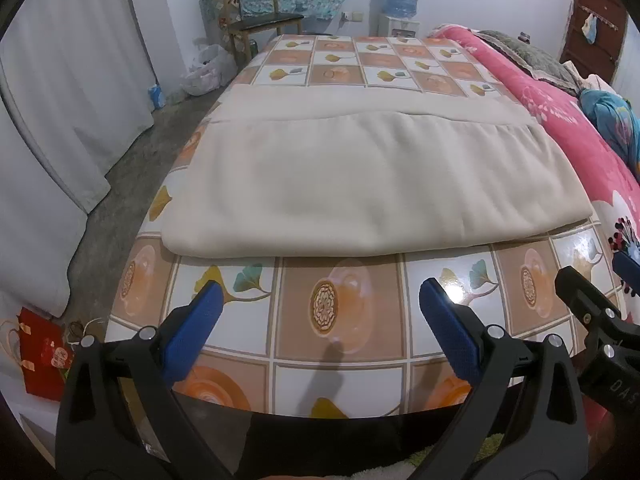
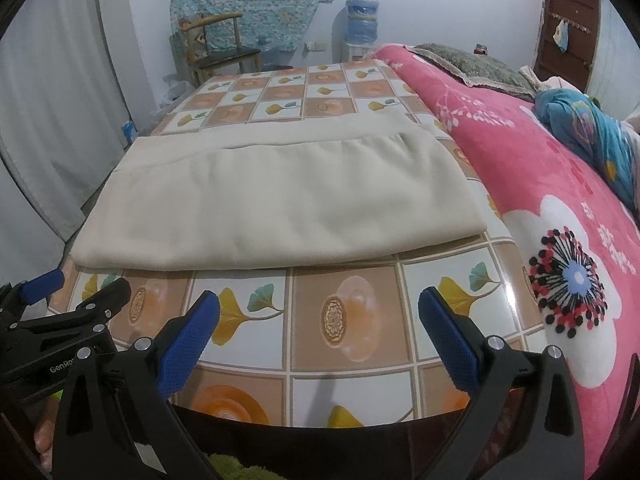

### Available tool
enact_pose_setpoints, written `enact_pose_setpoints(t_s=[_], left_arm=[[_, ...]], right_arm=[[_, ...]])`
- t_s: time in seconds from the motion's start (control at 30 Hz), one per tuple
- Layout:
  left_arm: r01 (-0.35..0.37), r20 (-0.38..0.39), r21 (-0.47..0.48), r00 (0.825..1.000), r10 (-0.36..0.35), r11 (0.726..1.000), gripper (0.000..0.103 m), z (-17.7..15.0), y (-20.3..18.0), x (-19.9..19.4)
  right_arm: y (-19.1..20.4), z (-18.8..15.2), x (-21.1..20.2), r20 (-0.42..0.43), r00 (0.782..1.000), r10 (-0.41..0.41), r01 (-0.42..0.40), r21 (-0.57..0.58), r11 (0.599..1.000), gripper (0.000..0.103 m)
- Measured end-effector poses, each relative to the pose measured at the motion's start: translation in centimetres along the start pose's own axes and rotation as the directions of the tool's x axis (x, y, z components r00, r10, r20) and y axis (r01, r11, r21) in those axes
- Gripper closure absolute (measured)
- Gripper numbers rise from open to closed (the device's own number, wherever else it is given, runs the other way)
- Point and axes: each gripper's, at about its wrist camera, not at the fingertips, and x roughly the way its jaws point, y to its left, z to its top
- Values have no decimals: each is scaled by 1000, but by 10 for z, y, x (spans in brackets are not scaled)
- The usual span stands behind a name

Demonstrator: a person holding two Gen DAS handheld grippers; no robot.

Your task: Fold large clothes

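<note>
A large beige garment (image 1: 360, 184) lies folded flat in a wide rectangle on the tiled-pattern table (image 1: 344, 320); it also shows in the right wrist view (image 2: 280, 200). A second layer of it sticks out along the far edge. My left gripper (image 1: 320, 292) is open and empty, held above the table's near edge, short of the garment. My right gripper (image 2: 320, 300) is open and empty too, beside the left one. The right gripper shows at the right edge of the left wrist view (image 1: 592, 308), and the left gripper shows at the left of the right wrist view (image 2: 68, 304).
A bed with a pink flowered blanket (image 2: 560, 200) runs along the table's right side. A wooden chair (image 1: 256, 12) and a water dispenser (image 1: 402, 0) stand at the far wall. White curtains (image 1: 60, 100) hang at the left. A red bag (image 1: 44, 356) sits on the floor.
</note>
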Motion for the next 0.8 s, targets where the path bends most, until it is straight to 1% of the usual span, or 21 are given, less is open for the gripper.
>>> enact_pose_setpoints(t_s=[0.8], left_arm=[[3, -3, -4, 1000, -3, 1000, 8, 1, 3, 3]], right_arm=[[0, 2, 3, -9, 1000, -13, 13, -4, 1000, 6]])
